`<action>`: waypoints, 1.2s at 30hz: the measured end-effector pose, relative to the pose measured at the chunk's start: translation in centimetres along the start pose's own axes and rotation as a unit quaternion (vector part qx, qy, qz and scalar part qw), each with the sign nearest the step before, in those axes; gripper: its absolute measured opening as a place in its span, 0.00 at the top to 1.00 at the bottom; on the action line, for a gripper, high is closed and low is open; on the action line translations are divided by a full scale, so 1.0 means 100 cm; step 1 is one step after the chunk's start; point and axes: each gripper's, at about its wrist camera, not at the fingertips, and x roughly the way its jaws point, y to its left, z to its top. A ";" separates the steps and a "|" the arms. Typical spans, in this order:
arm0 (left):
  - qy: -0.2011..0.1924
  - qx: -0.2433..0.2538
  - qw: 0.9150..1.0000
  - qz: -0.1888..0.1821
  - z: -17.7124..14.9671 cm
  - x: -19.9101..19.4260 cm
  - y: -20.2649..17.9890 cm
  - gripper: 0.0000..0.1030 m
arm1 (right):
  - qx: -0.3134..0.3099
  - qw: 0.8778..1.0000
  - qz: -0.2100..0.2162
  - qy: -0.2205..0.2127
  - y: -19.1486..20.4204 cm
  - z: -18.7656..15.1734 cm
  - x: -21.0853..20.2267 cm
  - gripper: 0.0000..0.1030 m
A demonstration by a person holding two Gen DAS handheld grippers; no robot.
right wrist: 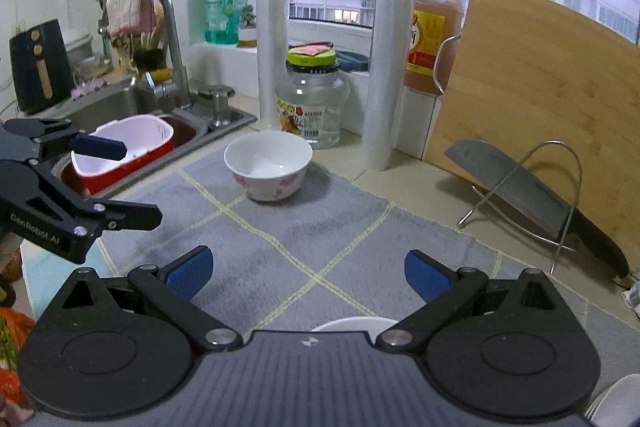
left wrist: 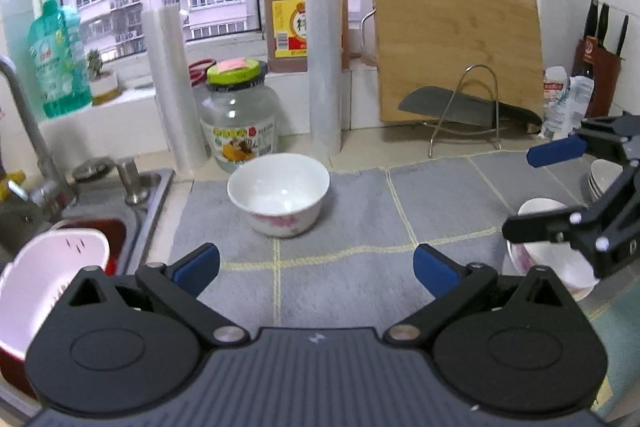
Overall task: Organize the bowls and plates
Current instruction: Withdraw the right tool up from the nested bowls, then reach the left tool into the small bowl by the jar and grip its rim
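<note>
A white bowl with pink flowers [left wrist: 279, 193] stands upright on the grey mat [left wrist: 352, 227], ahead of my left gripper [left wrist: 316, 269], which is open and empty. The same bowl shows in the right wrist view [right wrist: 268, 163], beyond my open, empty right gripper [right wrist: 308, 273]. A second flowered bowl [left wrist: 548, 267] sits at the mat's right, under the right gripper [left wrist: 520, 191]; its rim shows just below the right gripper's fingers [right wrist: 348, 323]. Stacked white dishes [left wrist: 602, 179] lie at the far right. The left gripper [right wrist: 132, 183] appears at the left of the right wrist view.
A sink [right wrist: 132, 107] with a red and white basket [right wrist: 124, 151] and tap [right wrist: 168, 27] is at the left. A glass jar [left wrist: 239, 119], two paper rolls [left wrist: 324, 55], oil bottle [left wrist: 288, 7], cutting board [left wrist: 456, 47], cleaver on a wire rack [left wrist: 464, 111] and knife block [left wrist: 600, 67] line the back.
</note>
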 end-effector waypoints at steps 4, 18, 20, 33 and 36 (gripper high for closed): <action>0.003 0.017 1.000 -0.004 0.015 0.009 0.003 0.01 | 0.006 1.000 -0.011 -0.004 0.007 0.003 0.005 0.00; 0.041 0.042 0.992 -0.112 0.052 0.089 0.069 0.00 | 0.014 0.996 -0.088 0.011 0.068 0.033 0.059 0.00; 0.055 0.051 0.988 -0.133 0.055 0.102 0.078 0.00 | 0.018 0.995 -0.093 0.012 0.076 0.039 0.071 0.00; 0.107 0.059 0.974 -0.193 0.069 0.161 0.109 0.01 | 0.043 0.991 -0.120 0.028 0.099 0.055 0.146 0.00; 0.110 0.060 0.972 -0.197 0.071 0.167 0.109 0.01 | 0.055 0.991 -0.122 0.030 0.095 0.055 0.157 0.01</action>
